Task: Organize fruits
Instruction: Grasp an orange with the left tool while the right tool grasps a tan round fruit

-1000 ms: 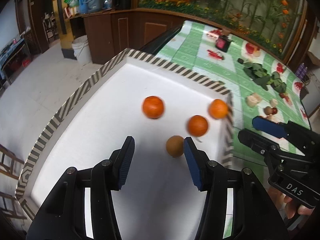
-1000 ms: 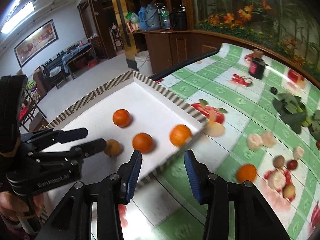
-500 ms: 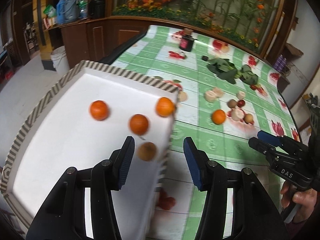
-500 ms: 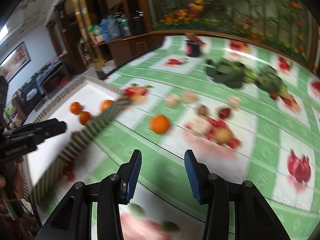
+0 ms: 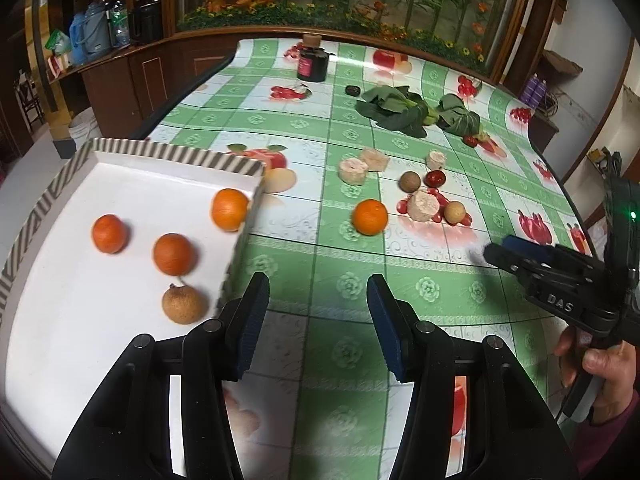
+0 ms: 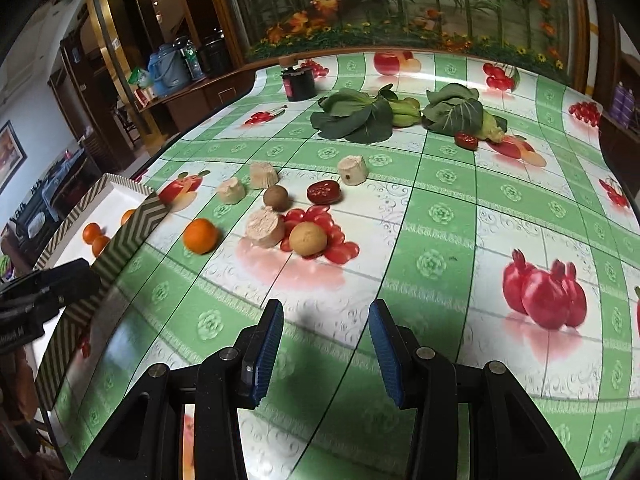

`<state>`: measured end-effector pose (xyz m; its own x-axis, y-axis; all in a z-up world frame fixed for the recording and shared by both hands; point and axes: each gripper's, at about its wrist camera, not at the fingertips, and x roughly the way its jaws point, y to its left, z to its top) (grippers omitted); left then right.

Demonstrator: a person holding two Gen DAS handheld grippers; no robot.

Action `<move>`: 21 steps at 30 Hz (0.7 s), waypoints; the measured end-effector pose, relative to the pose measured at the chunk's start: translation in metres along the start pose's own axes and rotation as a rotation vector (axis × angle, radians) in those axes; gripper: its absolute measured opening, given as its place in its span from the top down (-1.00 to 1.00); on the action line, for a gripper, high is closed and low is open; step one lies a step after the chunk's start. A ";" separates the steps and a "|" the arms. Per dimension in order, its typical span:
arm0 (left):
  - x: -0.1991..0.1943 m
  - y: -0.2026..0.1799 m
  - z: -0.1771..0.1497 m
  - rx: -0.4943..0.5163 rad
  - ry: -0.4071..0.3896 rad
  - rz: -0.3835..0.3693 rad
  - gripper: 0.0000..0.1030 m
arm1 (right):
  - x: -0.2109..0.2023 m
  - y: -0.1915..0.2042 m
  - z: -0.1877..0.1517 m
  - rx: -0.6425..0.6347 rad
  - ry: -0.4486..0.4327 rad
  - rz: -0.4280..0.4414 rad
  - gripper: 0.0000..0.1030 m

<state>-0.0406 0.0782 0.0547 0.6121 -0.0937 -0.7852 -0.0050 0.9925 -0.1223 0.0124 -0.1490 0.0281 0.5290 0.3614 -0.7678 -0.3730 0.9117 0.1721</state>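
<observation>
White tray (image 5: 120, 280) with the zigzag striped rim, parked at the table's left edge on the green checked tablecloth (image 5: 320, 280). Everything else placed off that tray:

Inside it: three oranges, one tucked against the right wall (image 5: 229, 209), one mid-tray (image 5: 173, 254), one further left (image 5: 109, 233). Plus a brown longan-looking fruit (image 5: 184, 304) nearest the camera, just below the middle orange.

Outside, right of the tray: a loose orange (image 6: 200, 235) sitting alone on the cloth, near the tray wall but not touching. Further right of that, a small cluster: pale cut chunk (image 6: 265, 227) touching a tan round fruit (image 6: 307, 238), a darker brown fruit (image 6: 276, 198) and a red date (image 6: 323, 192) just behind. More pale chunks (image 6: 352, 170) scattered beyond, another red date (image 6: 467, 141) by the leafy greens (image 6: 356, 116), and a dark jar (image 6: 298, 82) far across the table from the tray.

Left gripper (image 5: 318, 320) hovering over the cloth just off the tray's right wall, jaws wide apart, nothing between them. Right gripper (image 6: 326, 348) well right of the tray, above bare tablecloth, also spread open and empty.
</observation>
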 end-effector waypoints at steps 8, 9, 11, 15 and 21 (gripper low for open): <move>0.018 -0.018 0.010 0.031 0.028 0.002 0.01 | 0.025 0.015 0.021 -0.110 -0.004 -0.003 0.16; 0.021 -0.020 0.012 0.034 0.030 0.002 0.01 | 0.028 0.015 0.023 -0.115 -0.003 -0.004 0.16; 0.029 -0.024 0.016 0.037 0.037 0.004 0.01 | 0.033 0.016 0.028 -0.120 -0.004 -0.006 0.16; 0.042 -0.029 0.025 0.047 0.050 0.013 0.01 | 0.042 0.014 0.035 -0.119 -0.005 0.019 0.23; 0.059 -0.034 0.033 0.061 0.069 0.030 0.01 | 0.044 0.004 0.035 -0.081 -0.010 0.038 0.51</move>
<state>0.0222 0.0412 0.0326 0.5568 -0.0673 -0.8279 0.0272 0.9977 -0.0627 0.0607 -0.1224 0.0163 0.5209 0.3975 -0.7554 -0.4529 0.8788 0.1501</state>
